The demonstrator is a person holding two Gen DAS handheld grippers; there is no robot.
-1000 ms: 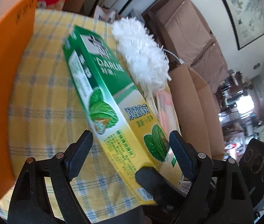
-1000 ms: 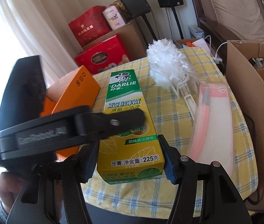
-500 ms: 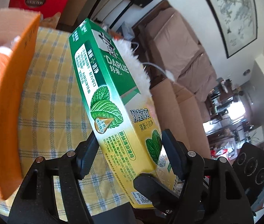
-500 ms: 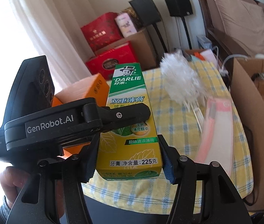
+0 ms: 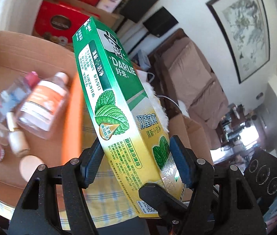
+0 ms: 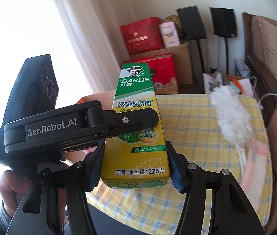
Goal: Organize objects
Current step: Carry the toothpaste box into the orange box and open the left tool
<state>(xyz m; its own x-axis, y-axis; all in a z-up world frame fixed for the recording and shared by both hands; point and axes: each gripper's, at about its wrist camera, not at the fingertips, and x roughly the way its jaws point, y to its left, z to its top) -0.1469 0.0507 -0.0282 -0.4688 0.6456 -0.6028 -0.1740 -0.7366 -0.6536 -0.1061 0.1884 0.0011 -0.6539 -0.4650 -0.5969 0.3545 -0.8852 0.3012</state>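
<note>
At centre frame in both views we see the toothpaste box (image 5: pixel 117 105), tilted and lifted off the checked surface (image 6: pixel 201 117). Our left hand-held gripper (image 5: pixel 136 164) has just been closing and clamps it; our right hand-held gripper (image 6: pixel 134 168) pinches its near end.

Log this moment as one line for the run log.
phase: carry | held: toothpaste box | left gripper: shut on box | right gripper: shut on box | nearby: cardboard box with bottles
</note>
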